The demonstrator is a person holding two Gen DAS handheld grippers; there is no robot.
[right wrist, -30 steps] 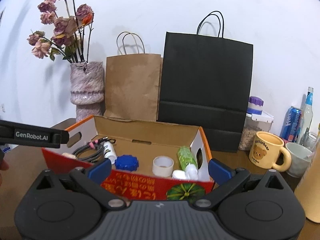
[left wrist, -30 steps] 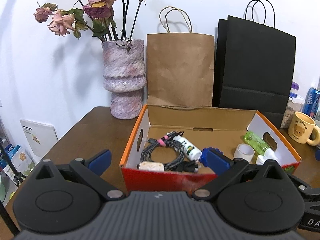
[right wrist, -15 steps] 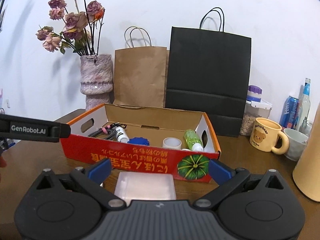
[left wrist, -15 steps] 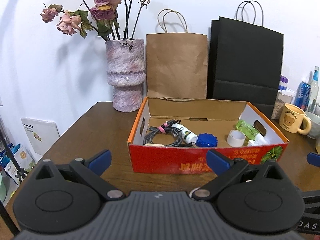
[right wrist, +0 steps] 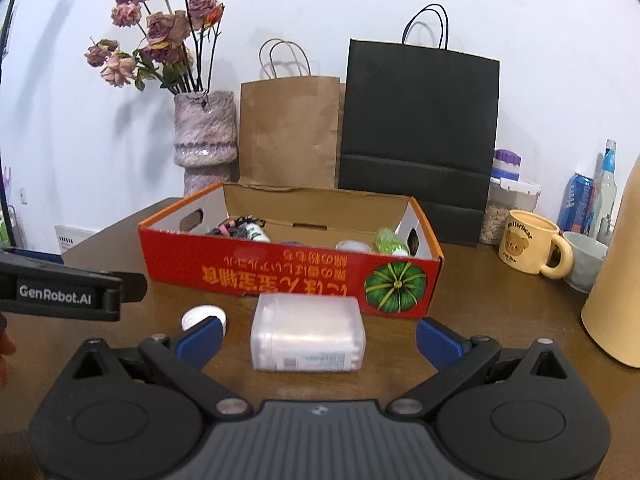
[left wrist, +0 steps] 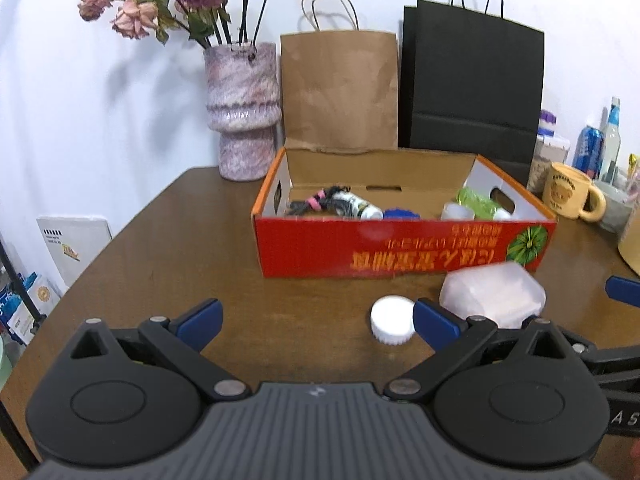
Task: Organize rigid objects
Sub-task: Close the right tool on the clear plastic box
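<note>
Plastic container (right wrist: 308, 332) lies on worktop (right wrist: 500, 344) just before red box (right wrist: 292, 276), long axis crosswise, centred between wide-open right gripper (right wrist: 319, 336) fingers; left gripper (left wrist: 318, 320), open, empty, sits farther left.

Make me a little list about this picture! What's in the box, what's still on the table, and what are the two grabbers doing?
box: red cardboard box, open top
inside box: cable bundle, white bottle, blue lid, tape roll, green bottle
still on table: clear plastic container, white cap, both in front of the box
left gripper: open, holding nothing
right gripper: open, fingers on either side of the container
</note>
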